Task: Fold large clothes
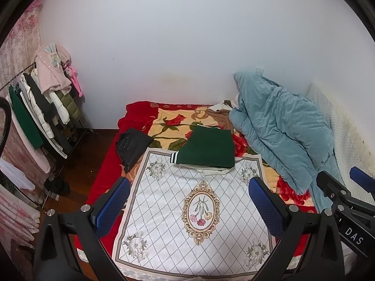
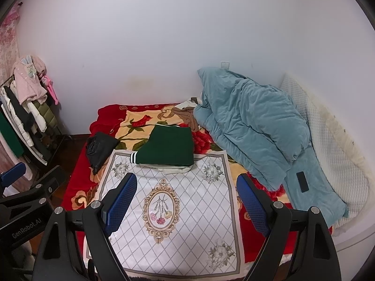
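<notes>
Nearest the cameras, both grippers hover above the near end of the bed, angled down – the left gripper (image 1: 189,201) with its blue pads spread wide and nothing between them, the right gripper (image 2: 186,197) likewise wide open and empty. Below them lies a white cloth (image 1: 194,210) with a diamond grid and a floral oval, spread flat over the red blanket (image 1: 103,175). Neither gripper touches it. On the cloth's far edge rests the green garment (image 1: 207,148), folded into a neat block with a striped cuff showing at its left, on top of a pale folded piece whose edge peeks out beneath. It sits well beyond the fingertips, centred between the two grippers. To its left is a crumpled black garment (image 1: 131,147), half on the cloth's corner; to the right a heaped blue duvet (image 1: 279,131), with a phone (image 2: 301,181) on its near flap. A clothes rack (image 1: 42,107) stands far left by the wall.

The step looks like a pause between items – one fold seems finished. The next move likely calls for reaching forward and left to the black garment, pinching an edge and drawing it onto the cloth to spread
</notes>
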A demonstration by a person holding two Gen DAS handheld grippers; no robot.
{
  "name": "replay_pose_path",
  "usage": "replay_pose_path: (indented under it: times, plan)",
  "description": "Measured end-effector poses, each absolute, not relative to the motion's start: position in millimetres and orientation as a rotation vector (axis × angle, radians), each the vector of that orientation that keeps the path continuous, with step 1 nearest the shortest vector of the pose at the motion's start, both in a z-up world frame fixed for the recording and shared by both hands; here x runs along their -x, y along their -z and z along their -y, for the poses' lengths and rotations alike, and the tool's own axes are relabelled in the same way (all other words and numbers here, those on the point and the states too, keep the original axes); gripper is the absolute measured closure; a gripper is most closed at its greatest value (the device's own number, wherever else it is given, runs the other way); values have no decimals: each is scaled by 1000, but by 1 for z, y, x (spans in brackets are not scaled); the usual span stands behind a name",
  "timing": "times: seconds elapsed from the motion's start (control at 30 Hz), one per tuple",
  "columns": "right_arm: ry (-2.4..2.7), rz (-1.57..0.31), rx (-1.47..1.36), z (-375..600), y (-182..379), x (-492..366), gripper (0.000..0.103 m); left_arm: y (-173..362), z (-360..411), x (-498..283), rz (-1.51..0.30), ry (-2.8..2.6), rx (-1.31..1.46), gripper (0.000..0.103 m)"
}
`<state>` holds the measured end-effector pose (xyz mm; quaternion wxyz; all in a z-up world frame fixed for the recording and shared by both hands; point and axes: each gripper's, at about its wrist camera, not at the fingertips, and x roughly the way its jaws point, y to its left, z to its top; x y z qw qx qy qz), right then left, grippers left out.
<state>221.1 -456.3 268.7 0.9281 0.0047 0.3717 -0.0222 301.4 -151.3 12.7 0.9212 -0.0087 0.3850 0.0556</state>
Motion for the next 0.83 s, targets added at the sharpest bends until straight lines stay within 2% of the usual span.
replay_pose_path:
  times: [0.83]
  plan:
    - [44,-763,-12,458,-268,-219,15,-14,146,-297,-778,-131,19,0]
